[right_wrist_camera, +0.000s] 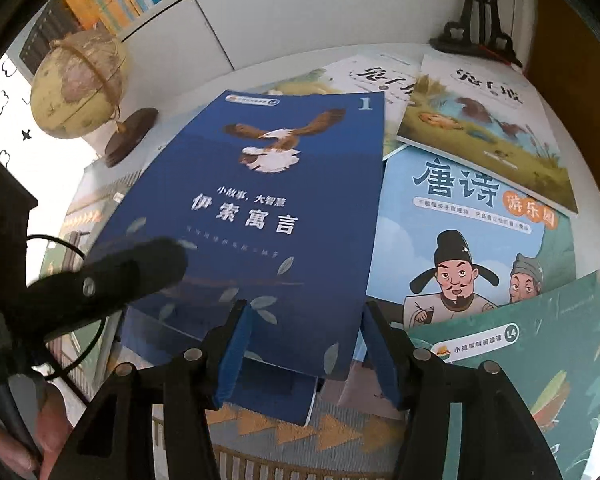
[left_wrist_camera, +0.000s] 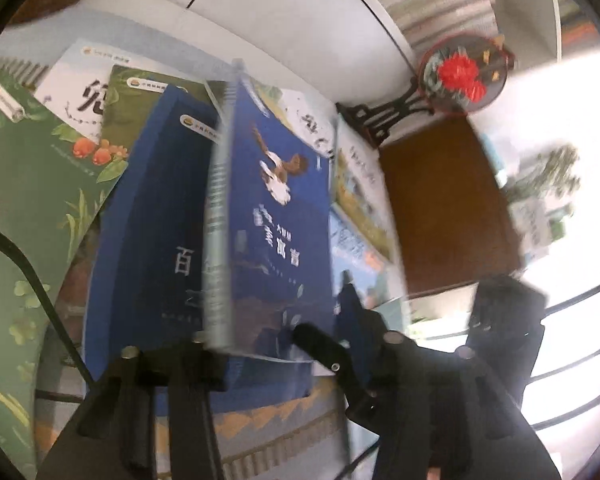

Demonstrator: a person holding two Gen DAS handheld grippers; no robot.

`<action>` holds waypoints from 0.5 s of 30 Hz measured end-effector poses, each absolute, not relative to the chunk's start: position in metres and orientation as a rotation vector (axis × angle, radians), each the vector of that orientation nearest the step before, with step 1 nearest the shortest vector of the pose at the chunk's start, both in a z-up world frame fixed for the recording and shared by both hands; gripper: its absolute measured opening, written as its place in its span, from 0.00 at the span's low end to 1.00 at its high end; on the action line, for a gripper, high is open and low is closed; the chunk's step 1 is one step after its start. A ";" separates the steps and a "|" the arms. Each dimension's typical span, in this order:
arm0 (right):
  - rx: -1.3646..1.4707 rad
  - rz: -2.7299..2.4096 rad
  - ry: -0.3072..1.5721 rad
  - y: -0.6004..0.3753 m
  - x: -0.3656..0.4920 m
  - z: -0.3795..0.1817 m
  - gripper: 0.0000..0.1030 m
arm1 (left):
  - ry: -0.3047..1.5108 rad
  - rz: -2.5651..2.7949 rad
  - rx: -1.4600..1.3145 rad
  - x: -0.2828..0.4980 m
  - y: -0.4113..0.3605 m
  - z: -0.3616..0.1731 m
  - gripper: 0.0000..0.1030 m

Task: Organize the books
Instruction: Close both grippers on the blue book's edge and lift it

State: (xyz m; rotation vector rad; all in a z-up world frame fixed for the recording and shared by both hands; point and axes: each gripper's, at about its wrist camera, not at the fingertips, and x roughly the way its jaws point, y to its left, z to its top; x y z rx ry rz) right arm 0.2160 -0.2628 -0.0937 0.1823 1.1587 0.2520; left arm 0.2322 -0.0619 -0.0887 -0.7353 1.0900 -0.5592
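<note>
A dark blue book with an eagle on its cover [right_wrist_camera: 260, 208] is raised off the pile and tilted; in the left wrist view the eagle book [left_wrist_camera: 284, 220] stands on edge, spine towards me. My left gripper [left_wrist_camera: 276, 320] is shut on its left edge, and its upper finger [right_wrist_camera: 140, 268] lies across the cover. My right gripper [right_wrist_camera: 304, 320] is open, its blue pads straddling the book's lower right corner without pressing. One of its fingers [left_wrist_camera: 324, 352] reaches over the cover. A second dark blue book [right_wrist_camera: 268, 392] lies underneath.
Around it lie a light blue poetry book [right_wrist_camera: 472, 220], a rabbit picture book [right_wrist_camera: 488, 120] and a green book [right_wrist_camera: 540, 360]. A globe [right_wrist_camera: 80, 84] stands back left, a red-flower ornament [left_wrist_camera: 464, 72] on a black stand back right. A white bookcase [right_wrist_camera: 260, 12] is behind.
</note>
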 end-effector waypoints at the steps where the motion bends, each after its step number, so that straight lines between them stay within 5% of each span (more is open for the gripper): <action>1: 0.243 0.261 1.170 -0.269 0.216 -0.094 0.55 | 1.089 -0.579 -0.776 0.233 -0.057 -0.090 0.33; 6: 0.670 0.342 1.188 -0.308 0.222 -0.108 0.75 | 1.086 -0.675 -0.980 0.244 -0.043 -0.092 0.33; 10: 0.977 0.399 1.150 -0.328 0.227 -0.129 0.74 | 1.101 -0.731 -1.060 0.247 -0.047 -0.098 0.33; 11: 1.010 0.388 1.133 -0.332 0.227 -0.132 0.71 | 1.109 -0.717 -1.025 0.247 -0.050 -0.098 0.33; 12: 1.022 0.382 1.124 -0.333 0.229 -0.132 0.55 | 1.114 -0.702 -0.994 0.246 -0.052 -0.098 0.33; 15: 0.947 0.348 1.127 -0.332 0.229 -0.128 0.32 | 1.151 -0.644 -0.888 0.243 -0.052 -0.101 0.33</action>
